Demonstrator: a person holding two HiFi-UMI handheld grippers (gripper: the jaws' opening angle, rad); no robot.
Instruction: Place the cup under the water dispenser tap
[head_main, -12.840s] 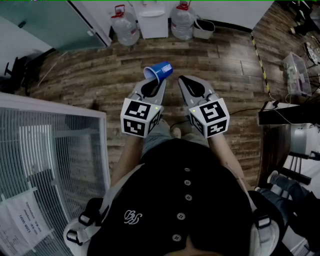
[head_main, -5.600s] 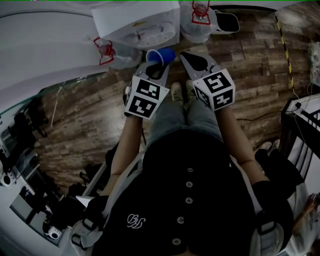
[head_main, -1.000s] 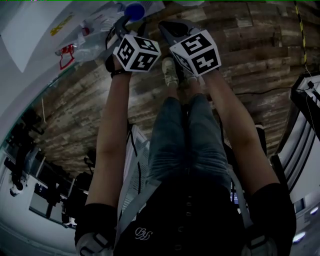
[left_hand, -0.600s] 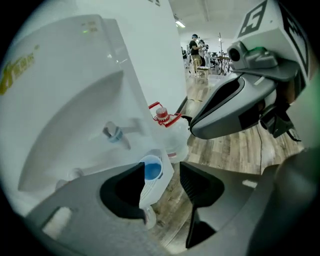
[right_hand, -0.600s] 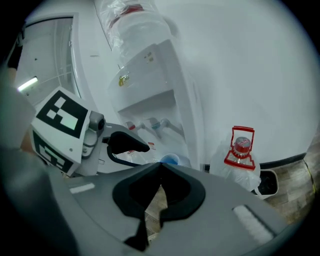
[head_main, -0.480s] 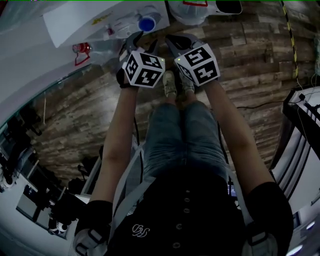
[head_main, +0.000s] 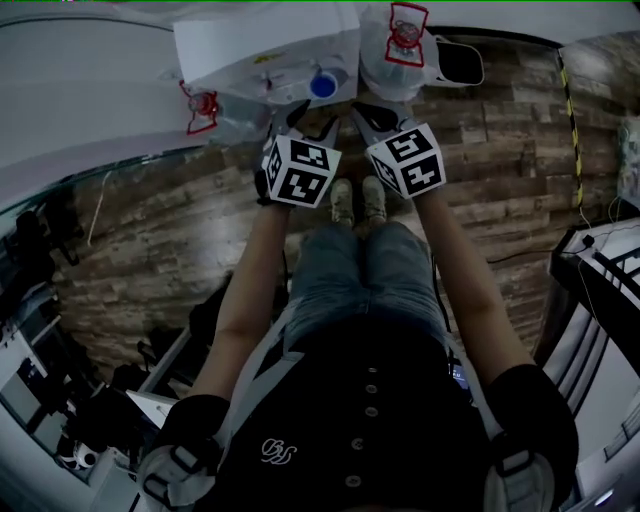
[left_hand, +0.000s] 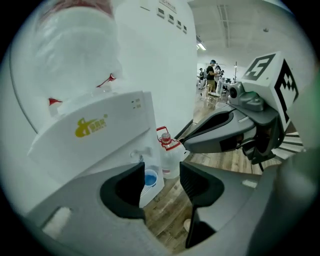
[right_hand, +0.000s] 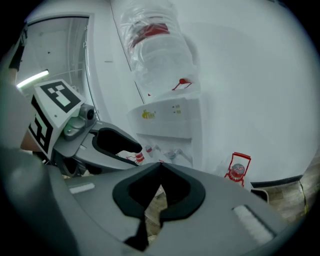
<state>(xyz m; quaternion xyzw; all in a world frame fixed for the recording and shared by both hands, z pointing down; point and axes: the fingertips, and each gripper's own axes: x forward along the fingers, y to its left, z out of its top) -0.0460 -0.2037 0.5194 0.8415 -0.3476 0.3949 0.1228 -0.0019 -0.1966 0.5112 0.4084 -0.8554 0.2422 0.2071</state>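
Note:
A small blue cup (head_main: 322, 85) stands upright in the white water dispenser's (head_main: 270, 45) recess, below the taps (right_hand: 172, 152). My left gripper (head_main: 308, 118) is open just short of it. In the left gripper view the cup (left_hand: 150, 178) shows beyond the left gripper's (left_hand: 161, 180) spread jaws, with nothing between them. My right gripper (head_main: 362, 108) hovers beside it on the right. The right gripper's (right_hand: 161, 165) jaws meet at the tips and hold nothing.
A clear refill bottle with a red handle (head_main: 205, 105) lies left of the dispenser, and another bottle (head_main: 400, 40) and a white bin (head_main: 455, 60) stand to its right. The floor is dark wood planks (head_main: 160, 230). People (left_hand: 212, 75) stand far off in the room.
The left gripper carried the blue cup up to the dispenser. It has let go of the cup, which now stands in the recess. Both grippers have drawn back slightly.

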